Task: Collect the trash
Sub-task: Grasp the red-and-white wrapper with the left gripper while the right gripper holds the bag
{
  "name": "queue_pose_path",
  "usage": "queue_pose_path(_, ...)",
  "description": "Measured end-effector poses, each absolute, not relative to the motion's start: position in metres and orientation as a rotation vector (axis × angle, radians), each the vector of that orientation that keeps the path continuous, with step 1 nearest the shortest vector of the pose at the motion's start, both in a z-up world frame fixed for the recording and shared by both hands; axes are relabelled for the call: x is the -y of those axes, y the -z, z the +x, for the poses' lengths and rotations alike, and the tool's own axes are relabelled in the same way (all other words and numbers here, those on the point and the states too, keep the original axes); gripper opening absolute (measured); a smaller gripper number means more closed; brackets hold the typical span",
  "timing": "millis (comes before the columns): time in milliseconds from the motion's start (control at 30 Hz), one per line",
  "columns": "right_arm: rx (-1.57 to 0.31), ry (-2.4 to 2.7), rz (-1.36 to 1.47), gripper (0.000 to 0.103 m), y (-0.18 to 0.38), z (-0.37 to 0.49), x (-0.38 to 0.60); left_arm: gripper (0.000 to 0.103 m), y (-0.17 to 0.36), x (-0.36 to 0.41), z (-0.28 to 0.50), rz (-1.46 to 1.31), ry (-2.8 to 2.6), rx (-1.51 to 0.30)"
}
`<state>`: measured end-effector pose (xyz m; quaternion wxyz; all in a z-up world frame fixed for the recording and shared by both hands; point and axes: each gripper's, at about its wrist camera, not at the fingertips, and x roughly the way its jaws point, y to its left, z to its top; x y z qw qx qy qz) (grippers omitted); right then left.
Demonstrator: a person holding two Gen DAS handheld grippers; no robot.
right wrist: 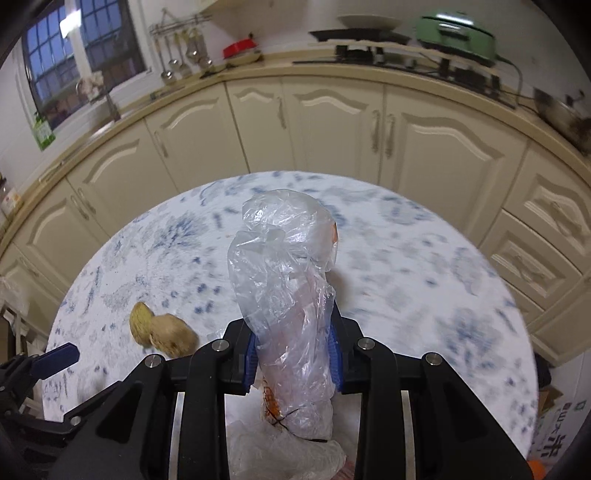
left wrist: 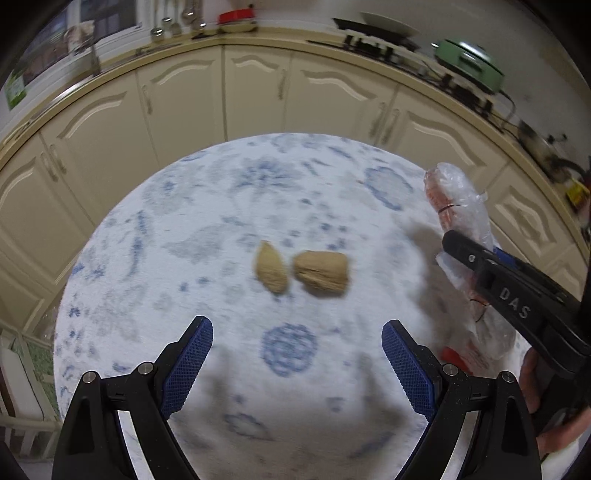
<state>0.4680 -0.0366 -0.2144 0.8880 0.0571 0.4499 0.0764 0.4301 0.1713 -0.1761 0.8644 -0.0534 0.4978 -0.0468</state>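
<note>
Two tan shell-like scraps lie side by side on the round table with a blue-flowered white cloth. My left gripper is open and empty, just short of them. My right gripper is shut on a crumpled clear plastic bag with orange print, held upright above the table. In the left wrist view the bag and the right gripper are at the right. In the right wrist view the scraps lie at the lower left, and a left fingertip shows beside them.
Cream kitchen cabinets curve behind the table. The counter above holds a green appliance, a red bowl and hanging utensils. A cardboard box stands on the floor at the lower right.
</note>
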Motion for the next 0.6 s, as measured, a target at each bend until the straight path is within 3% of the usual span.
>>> queue_pose_path(367, -0.847, 0.106, 0.190, 0.031, 0.201, 0.385, 0.148, 0.091, 0.183, -0.066, 0.409, 0.015, 0.225, -1.095)
queue_pose_path(600, -0.826, 0.163, 0.228, 0.031, 0.208, 0.354, 0.191, 0.090, 0.212, -0.023, 0.417, -0.046, 0.244, -1.218)
